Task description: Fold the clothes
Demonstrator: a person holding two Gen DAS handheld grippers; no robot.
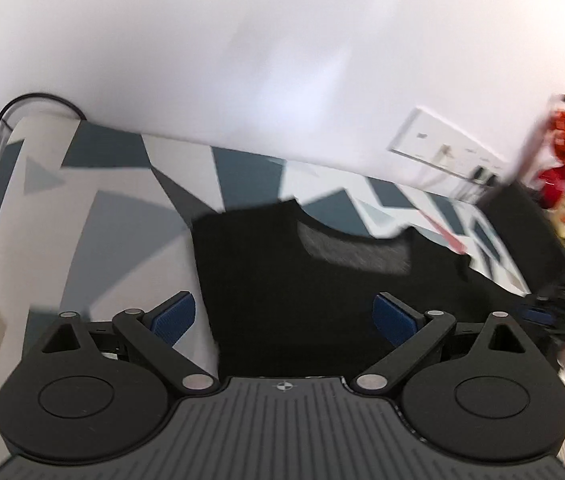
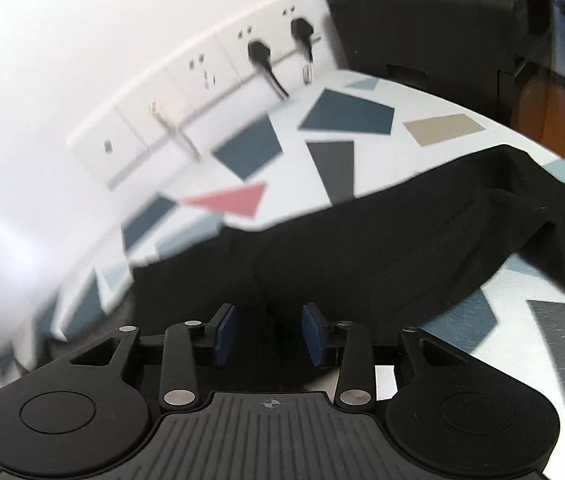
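- The black garment [image 1: 322,292] lies spread on the patterned tabletop [image 1: 94,216].
- The left gripper [image 1: 284,316] hangs above it, fingers wide and empty.
- The right gripper [image 2: 269,334] has its fingers narrowly parted over the cloth, gripping nothing.

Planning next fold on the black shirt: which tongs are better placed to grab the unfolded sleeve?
Right, probably. The right tongs sit open over the black shirt, its sleeve sprawled to their right. The left tongs sit open over the opposite edge.
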